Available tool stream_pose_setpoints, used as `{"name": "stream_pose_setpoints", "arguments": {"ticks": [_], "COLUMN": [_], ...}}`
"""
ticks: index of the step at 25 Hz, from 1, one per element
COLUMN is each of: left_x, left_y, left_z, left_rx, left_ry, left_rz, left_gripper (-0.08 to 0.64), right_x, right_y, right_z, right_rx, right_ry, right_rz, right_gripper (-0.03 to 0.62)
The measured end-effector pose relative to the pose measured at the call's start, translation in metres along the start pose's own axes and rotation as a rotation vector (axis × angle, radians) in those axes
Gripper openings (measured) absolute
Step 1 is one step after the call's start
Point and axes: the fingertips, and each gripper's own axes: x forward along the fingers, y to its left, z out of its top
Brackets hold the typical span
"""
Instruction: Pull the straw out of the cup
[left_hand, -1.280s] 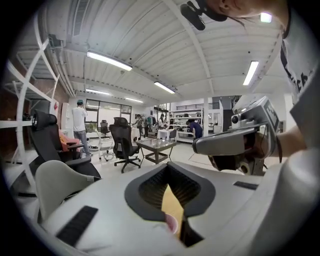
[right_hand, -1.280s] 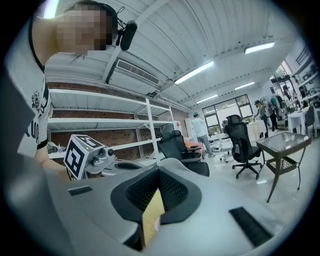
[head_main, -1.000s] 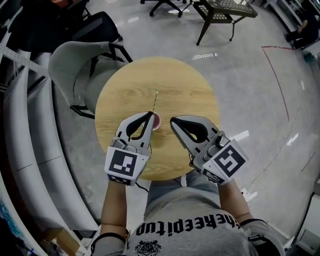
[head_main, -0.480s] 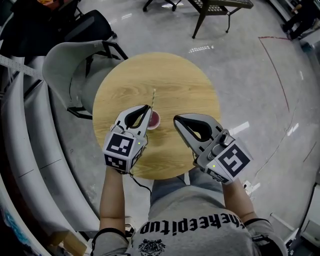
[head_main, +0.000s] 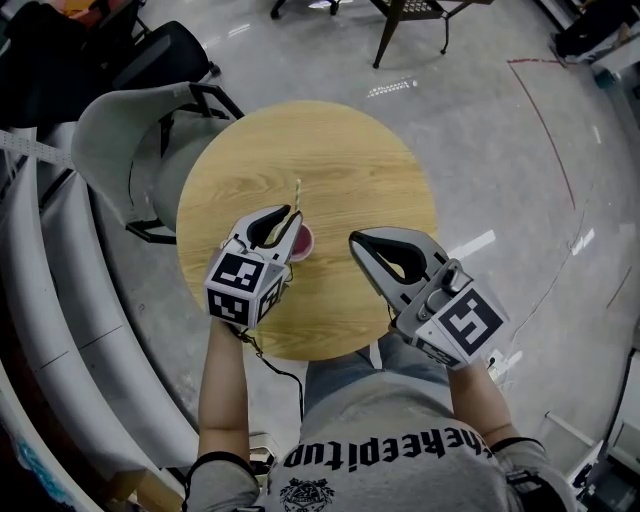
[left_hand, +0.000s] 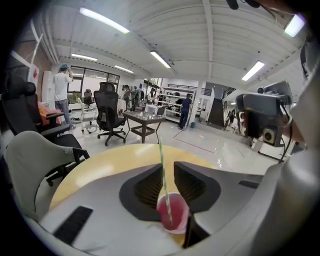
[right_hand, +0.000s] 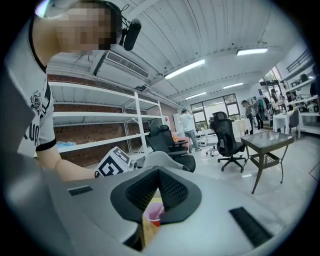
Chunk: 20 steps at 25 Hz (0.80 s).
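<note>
Wooden table (head_main: 345, 165), one pink cup (head_main: 304, 243), one straw (head_main: 296, 195), left gripper (head_main: 292, 216), right gripper (head_main: 353, 241)

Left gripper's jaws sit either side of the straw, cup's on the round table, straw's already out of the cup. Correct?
Not quite. The straw is not out: it stands in the cup, as the left gripper view shows. The rest holds: the left gripper has its jaws either side of the straw, and the cup sits on the round table.
</note>
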Motion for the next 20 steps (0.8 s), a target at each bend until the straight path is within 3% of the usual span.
{"name": "stream_pose_setpoints", "arguments": {"ticks": [13,20], "left_x": [0.023,0.027], "left_y": [0.001,0.006], "left_z": [-0.016,-0.020], "left_rx": [0.004,0.022], "left_ry": [0.070,0.087], "left_rz": [0.001,0.039], "left_gripper": [0.123,0.123], "right_x": [-0.006,-0.007], "right_y": [-0.006,-0.010], "right_z": [-0.008,-0.010], "right_rx": [0.002,0.003], "right_ry": [0.023,0.020], "right_rz": [-0.017,-0.019], "right_gripper": [0.014,0.014]}}
